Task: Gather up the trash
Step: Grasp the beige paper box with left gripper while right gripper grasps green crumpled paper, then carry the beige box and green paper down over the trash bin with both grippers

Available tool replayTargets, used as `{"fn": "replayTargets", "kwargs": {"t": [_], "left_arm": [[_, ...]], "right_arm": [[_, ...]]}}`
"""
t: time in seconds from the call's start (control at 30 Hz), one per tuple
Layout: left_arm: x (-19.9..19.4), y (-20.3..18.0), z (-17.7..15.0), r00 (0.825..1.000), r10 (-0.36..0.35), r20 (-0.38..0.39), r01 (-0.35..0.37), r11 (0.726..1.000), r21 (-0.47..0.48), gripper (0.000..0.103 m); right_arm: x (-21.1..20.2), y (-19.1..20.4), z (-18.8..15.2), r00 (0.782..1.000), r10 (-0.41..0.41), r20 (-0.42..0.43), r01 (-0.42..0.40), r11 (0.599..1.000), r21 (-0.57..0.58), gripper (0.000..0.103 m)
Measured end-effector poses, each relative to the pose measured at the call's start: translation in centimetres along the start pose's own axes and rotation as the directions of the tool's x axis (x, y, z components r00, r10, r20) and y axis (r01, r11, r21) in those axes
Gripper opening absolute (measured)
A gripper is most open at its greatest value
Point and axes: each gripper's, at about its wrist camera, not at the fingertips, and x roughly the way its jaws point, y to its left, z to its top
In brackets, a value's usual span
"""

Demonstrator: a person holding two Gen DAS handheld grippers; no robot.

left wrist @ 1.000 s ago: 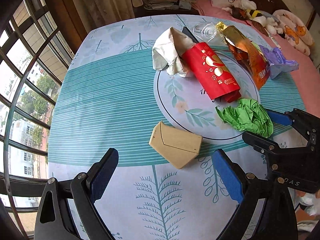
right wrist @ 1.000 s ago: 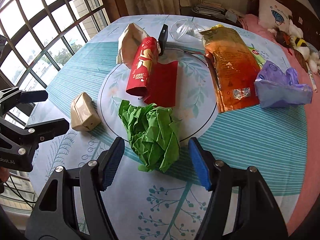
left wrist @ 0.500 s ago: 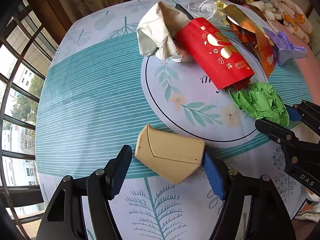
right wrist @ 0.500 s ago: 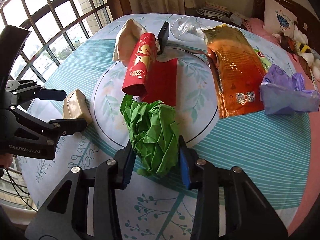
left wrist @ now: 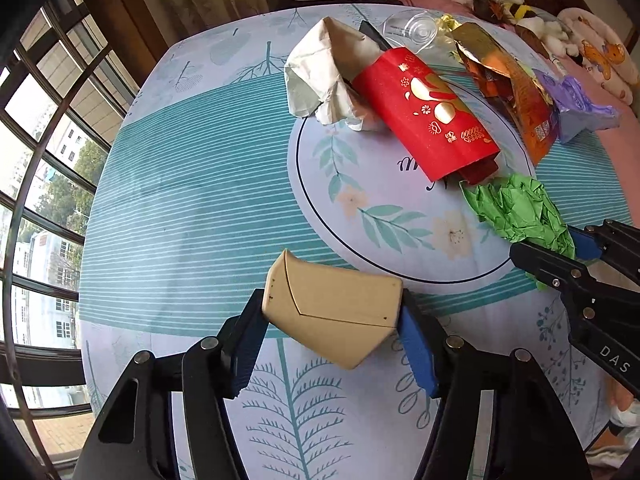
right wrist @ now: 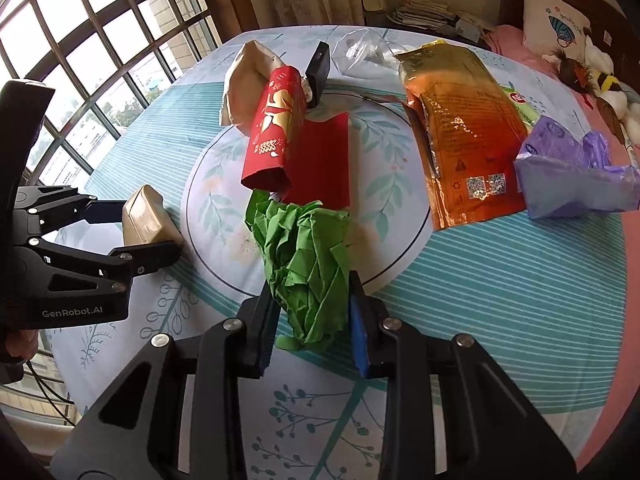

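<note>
- Left tongs (left wrist: 334, 326) have just been closing and now squeeze the tan box (left wrist: 332, 312) at its two ends, low on the surface (left wrist: 192, 200) near the window side.
- Right tongs (right wrist: 314, 320) were closing too, now pinching the green paper wad (right wrist: 308, 256), just below the red envelope (right wrist: 276, 128).
- Orange bag (right wrist: 464, 132) and purple bag (right wrist: 572, 176) sit off to the right.

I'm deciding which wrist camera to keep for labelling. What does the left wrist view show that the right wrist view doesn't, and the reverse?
Only the left wrist view shows the tan box's broad top face with its flap seam, and both blue pads pressing its ends.

Only the right wrist view shows the flat red envelope beside the red sleeve, and the orange pouch's full face.

Both show the crumpled green paper squeezed in the right gripper, the left gripper and the purple bag.
</note>
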Motion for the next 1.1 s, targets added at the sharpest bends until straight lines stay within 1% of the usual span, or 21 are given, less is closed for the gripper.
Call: {"fn": "replayTargets", "kwargs": {"t": [0.13, 0.27, 0.33, 0.5, 0.7, 0.87, 1.1], "left_arm": [[-2.2, -0.1, -1.1, 1.0, -0.005, 0.017, 0.006, 0.998, -0.055, 0.063], [-5.5, -0.2, -2.7, 0.999, -0.012, 0.049, 0.017, 0.996, -0.092, 0.063], [-7.4, -0.3, -3.6, 0.998, -0.014, 0.069, 0.021, 0.995, -0.095, 0.063], [-12.3, -0.4, -6.4, 0.992, -0.008, 0.127, 0.018, 0.996, -0.084, 0.063], [-18.1, 0.4, -10.3, 0.981, -0.038, 0.191, 0.046, 0.998, -0.039, 0.063], [-22.3, 1.5, -14.4, 0.968, -0.061, 0.242, 0.057, 0.998, 0.026, 0.063], [-25.9, 4.2, -20.3, 0.954, -0.112, 0.277, 0.1, 0.993, 0.058, 0.063]], "right_arm": [[-1.0, 0.1, -0.4, 1.0, 0.011, 0.0, -0.011, 0.999, 0.031, 0.026], [-3.3, 1.0, -1.2, 1.0, 0.014, 0.018, -0.015, 0.999, 0.034, 0.026], [-4.7, 1.5, -1.6, 0.999, 0.017, 0.028, -0.019, 0.999, 0.044, 0.026], [-8.5, 3.1, -2.8, 0.999, 0.019, 0.049, -0.023, 0.997, 0.076, 0.026], [-13.7, 6.1, -5.0, 0.995, 0.002, 0.101, -0.013, 0.994, 0.113, 0.026], [-18.0, 9.7, -8.2, 0.988, -0.031, 0.152, 0.007, 0.988, 0.157, 0.026], [-22.0, 14.8, -13.3, 0.98, -0.086, 0.178, 0.048, 0.977, 0.207, 0.026]]}}
